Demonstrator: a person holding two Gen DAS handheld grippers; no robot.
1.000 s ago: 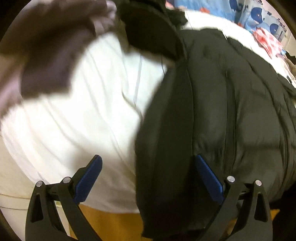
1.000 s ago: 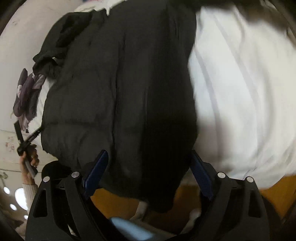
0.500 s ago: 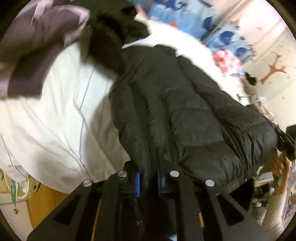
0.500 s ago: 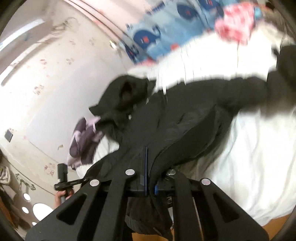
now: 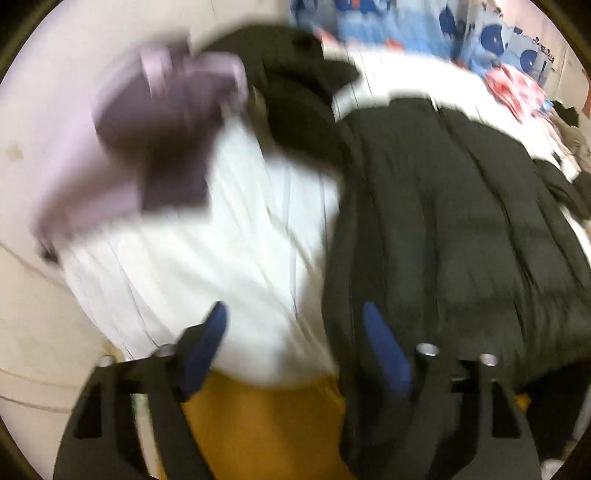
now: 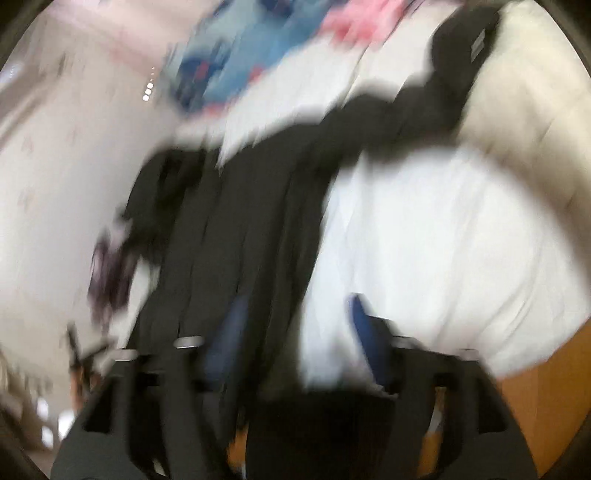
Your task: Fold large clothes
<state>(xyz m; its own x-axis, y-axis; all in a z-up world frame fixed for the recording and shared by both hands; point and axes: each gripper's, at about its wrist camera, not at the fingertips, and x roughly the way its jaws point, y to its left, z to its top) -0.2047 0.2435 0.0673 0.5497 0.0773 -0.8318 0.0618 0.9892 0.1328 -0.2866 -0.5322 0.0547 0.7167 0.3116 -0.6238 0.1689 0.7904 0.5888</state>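
Note:
A large black puffer jacket [image 5: 443,229] lies lengthwise on a white-sheeted bed [image 5: 207,266]; it also shows in the right wrist view [image 6: 251,221], badly blurred. My left gripper [image 5: 295,332] is open at the jacket's near left hem, its right finger over the black fabric and its left finger over the sheet. My right gripper [image 6: 295,317] is open at the near right hem, its left finger over the jacket and its right finger over the sheet. Neither holds anything.
A purple-grey garment [image 5: 159,147] and a black hooded garment [image 5: 295,81] lie at the bed's far left. Blue whale-print bedding [image 5: 461,33] and a pink-red cloth [image 5: 517,88] lie at the far end. The orange bed edge [image 5: 266,424] is just below the grippers.
Half a second ago both grippers were shut on the jacket's hem and held it up. Now both are open, and the jacket lies on the bed.

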